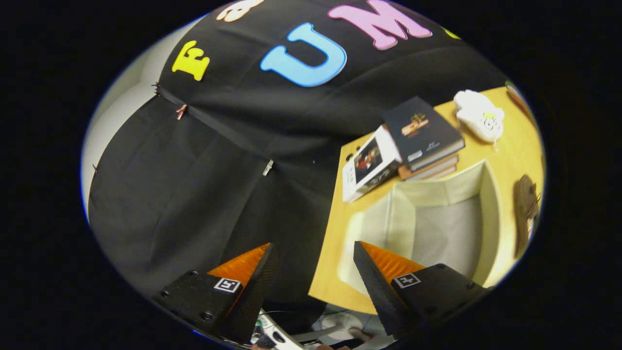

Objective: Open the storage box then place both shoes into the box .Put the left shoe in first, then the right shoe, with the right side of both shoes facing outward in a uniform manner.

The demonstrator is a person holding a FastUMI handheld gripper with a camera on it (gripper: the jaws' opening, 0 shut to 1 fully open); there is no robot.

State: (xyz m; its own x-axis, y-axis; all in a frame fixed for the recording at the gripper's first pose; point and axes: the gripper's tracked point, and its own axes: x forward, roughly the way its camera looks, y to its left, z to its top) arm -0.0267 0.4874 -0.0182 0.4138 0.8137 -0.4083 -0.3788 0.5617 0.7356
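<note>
An open, cream fabric storage box [488, 194] stands on the yellow table [335, 262], its inside bare, just ahead of the right finger [376, 272]. A white shoe [478, 116] lies on the table beyond the box, past the books. A brown object [526, 204], perhaps a shoe or a lid, lies beside the box's far wall. My gripper [315, 255] is open with nothing between its fingers and is tilted, off the table's edge, with the black cloth behind the left finger [252, 272].
A stack of books [423, 136] with a dark cover on top and a white book [369, 167] leaning beside it sit on the table just beyond the box. Cables and a white device [277, 335] lie below the fingers.
</note>
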